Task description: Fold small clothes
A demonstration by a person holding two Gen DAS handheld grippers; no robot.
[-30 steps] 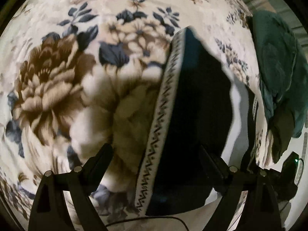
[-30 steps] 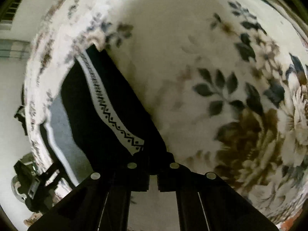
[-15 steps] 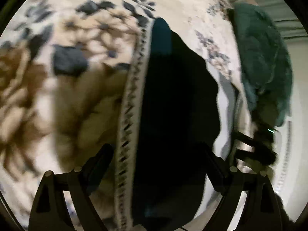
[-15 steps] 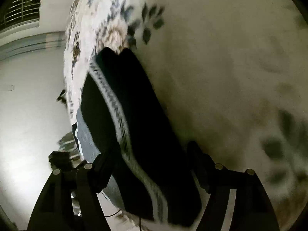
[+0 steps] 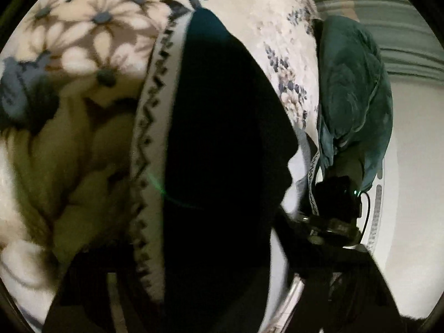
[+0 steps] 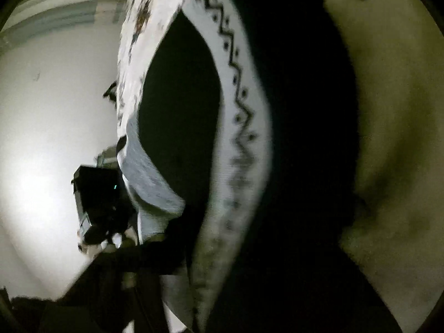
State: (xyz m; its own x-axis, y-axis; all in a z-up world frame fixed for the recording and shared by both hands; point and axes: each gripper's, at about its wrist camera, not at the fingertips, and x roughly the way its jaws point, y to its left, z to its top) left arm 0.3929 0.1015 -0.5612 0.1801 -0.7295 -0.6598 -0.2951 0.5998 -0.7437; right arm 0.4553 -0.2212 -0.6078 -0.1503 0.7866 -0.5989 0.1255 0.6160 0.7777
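Observation:
A dark garment with a white zigzag band lies folded on the flowered blanket. Its near end runs between the fingers of my left gripper, whose jaws are closing; blur hides whether the pads press the cloth. In the right wrist view the same garment fills the frame, with its band and grey lining. It lies between the dark fingers of my right gripper, whose jaws are also closing. Each gripper shows in the other's view, the right gripper and the left gripper.
A teal cloth lies heaped at the blanket's far right edge. Beyond that edge is pale floor and a wall. The blanket spreads on to the right of the garment.
Both grippers have come down and forward onto the garment, which now looms larger. The right gripper went from shut to open around it and then narrowed. The left jaws have narrowed.

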